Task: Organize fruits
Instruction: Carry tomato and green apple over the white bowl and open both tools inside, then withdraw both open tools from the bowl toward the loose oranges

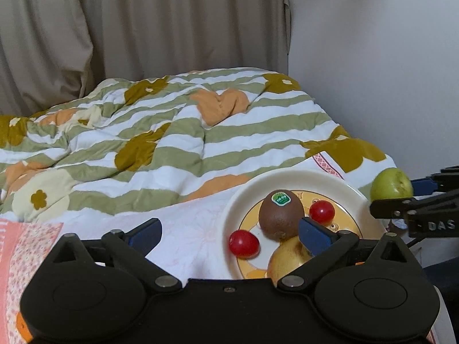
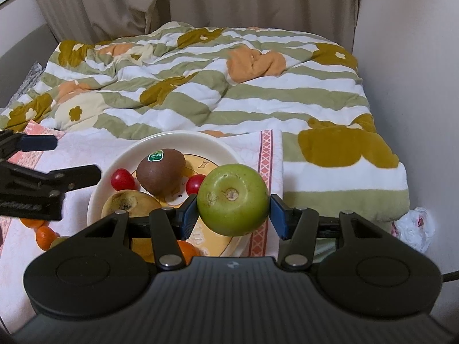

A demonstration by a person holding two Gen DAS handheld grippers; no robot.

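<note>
Two grippers work over a bed draped in a striped floral quilt (image 2: 218,91). At far left in the right wrist view, the left gripper (image 2: 68,159) hovers with its jaws spread apart and nothing between them, just beside the plate's left rim. Below it, small oranges (image 2: 44,236) lie on the pink-patterned cloth (image 2: 77,149). The cream plate (image 2: 172,140) rests on this cloth. On the plate, from left: a red cherry tomato (image 2: 122,178), a yellow-brown fruit (image 2: 126,202) at the near edge, a brown kiwi (image 2: 160,170) with a green sticker, and a second cherry tomato (image 2: 194,184) behind the kiwi's right side. Right of these, the right gripper (image 2: 233,213) clamps a green apple (image 2: 233,199) between its blue pads (image 2: 277,215), stem end toward the camera, raised above the plate's near right edge. At far right, a white plastic bag (image 2: 414,226) sits below the quilt's corner, against the wall (image 2: 416,57).
</note>
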